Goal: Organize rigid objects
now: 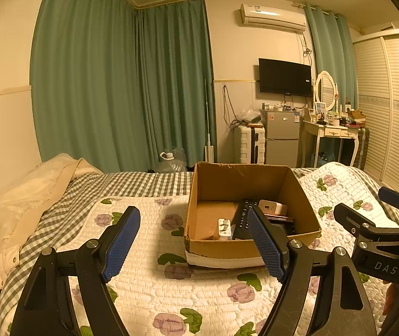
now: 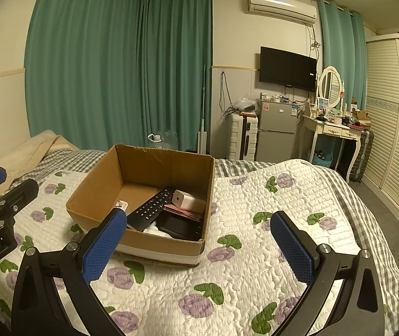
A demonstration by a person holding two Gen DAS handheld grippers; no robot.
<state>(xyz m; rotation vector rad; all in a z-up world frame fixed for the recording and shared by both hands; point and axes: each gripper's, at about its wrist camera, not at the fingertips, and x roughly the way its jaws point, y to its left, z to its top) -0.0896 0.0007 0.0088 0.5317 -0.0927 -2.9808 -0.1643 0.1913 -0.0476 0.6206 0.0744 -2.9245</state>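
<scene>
An open cardboard box [image 1: 249,247] [image 2: 98,187] stands on the flowered quilt of the bed. In it lie a black remote control [image 2: 154,205] [image 1: 244,215], a white charger block [image 2: 188,200] [image 1: 272,207], a white plug adapter [image 1: 224,227] [image 2: 121,205], a reddish flat item [image 2: 184,212] and a black flat case [image 2: 181,226]. My left gripper [image 1: 193,240] is open and empty, just in front of the box. My right gripper [image 2: 199,245] is open and empty, at the box's near right corner. Each gripper shows at the edge of the other's view.
The quilt [image 2: 255,252] covers the bed; a cream duvet [image 1: 17,204] lies at the left. Beyond the bed stand a water jug [image 1: 171,162], a white suitcase [image 1: 249,142], a small fridge [image 1: 282,137], a dressing table [image 1: 331,134] and a wardrobe [image 2: 395,117].
</scene>
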